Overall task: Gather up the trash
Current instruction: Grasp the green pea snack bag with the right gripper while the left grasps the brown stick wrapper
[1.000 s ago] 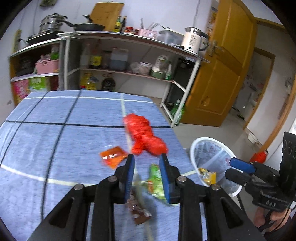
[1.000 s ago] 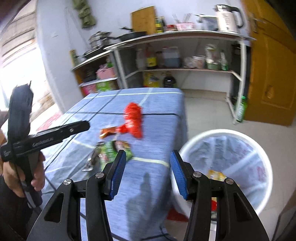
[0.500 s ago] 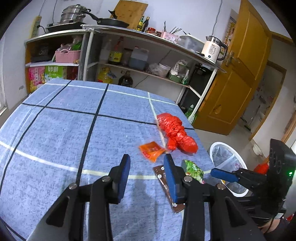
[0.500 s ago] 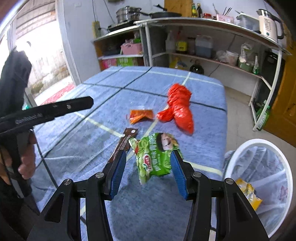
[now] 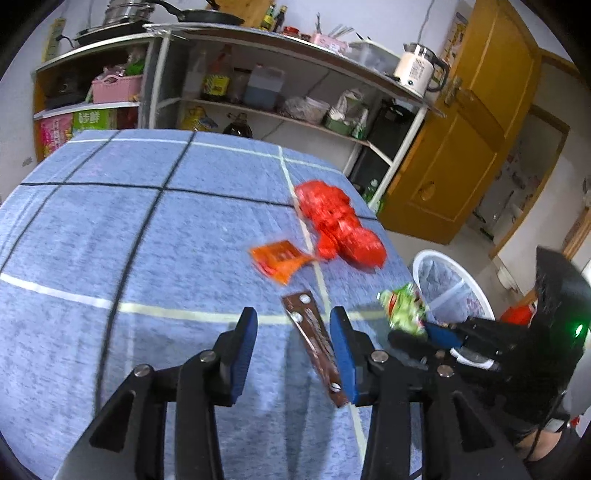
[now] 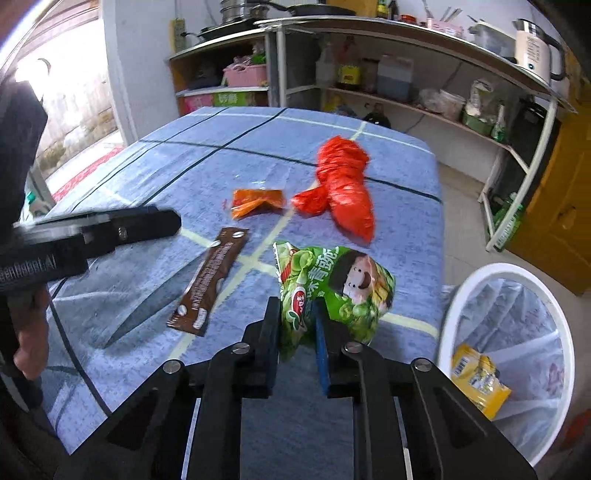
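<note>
Right gripper [image 6: 295, 332] pinched the green snack bag [image 6: 332, 288] at its lower edge, bag lifted just above the table [image 6: 147, 166] edge. Left gripper [image 5: 291, 347] was spread wide – brown wrapper [image 5: 314, 347] lay flat between its fingers, untouched. Farther out: orange packet [image 6: 258, 201], then red plastic bag [image 6: 343, 188]. White bin [image 6: 517, 354] stood beside the table, 1 yellow packet [image 6: 478, 376] inside.

Blue checked tablecloth [image 5: 110, 229], metal shelf rack [image 5: 258, 74] behind with white kettle [image 5: 415, 70], pink basket [image 5: 114, 88], frying pan [image 5: 207, 14]; yellow door [image 5: 461, 147] right.
</note>
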`<action>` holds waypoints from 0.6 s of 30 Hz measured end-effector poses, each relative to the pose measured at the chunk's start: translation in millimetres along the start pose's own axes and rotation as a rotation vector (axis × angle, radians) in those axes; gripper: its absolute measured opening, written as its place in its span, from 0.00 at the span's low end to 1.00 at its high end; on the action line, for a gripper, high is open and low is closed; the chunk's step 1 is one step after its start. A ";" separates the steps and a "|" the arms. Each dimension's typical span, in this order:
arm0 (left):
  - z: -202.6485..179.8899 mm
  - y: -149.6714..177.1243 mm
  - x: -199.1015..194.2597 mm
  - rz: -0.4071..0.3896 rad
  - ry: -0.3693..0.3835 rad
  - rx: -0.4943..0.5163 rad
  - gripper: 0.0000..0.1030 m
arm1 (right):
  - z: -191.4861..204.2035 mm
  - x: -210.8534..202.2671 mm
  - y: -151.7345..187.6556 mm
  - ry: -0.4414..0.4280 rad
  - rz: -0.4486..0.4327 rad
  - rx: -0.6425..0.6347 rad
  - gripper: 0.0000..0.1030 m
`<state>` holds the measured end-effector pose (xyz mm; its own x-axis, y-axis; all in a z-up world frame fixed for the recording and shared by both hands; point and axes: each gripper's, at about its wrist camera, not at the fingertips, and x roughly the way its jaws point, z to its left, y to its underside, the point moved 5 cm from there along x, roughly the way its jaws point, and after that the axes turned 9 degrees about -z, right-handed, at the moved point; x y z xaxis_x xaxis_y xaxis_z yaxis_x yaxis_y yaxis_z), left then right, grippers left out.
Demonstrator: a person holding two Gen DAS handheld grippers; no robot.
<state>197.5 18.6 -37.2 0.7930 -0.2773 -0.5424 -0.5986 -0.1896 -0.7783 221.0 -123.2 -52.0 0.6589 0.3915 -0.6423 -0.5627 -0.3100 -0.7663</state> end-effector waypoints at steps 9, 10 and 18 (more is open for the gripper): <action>-30.2 17.5 18.7 0.060 0.015 0.045 0.41 | -14.7 -21.6 -3.7 0.014 -0.045 0.034 0.14; -30.5 17.6 19.5 0.064 0.006 0.046 0.41 | -15.3 -23.0 -4.2 0.015 -0.048 0.036 0.14; -35.5 23.0 27.2 0.100 -0.110 0.118 0.22 | -24.7 -28.2 -5.2 0.032 -0.058 0.064 0.14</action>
<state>201.3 -26.7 -58.6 0.7415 -0.1834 -0.6454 -0.6630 -0.0524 -0.7468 217.7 -154.1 -30.4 0.7066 0.3789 -0.5976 -0.5530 -0.2312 -0.8005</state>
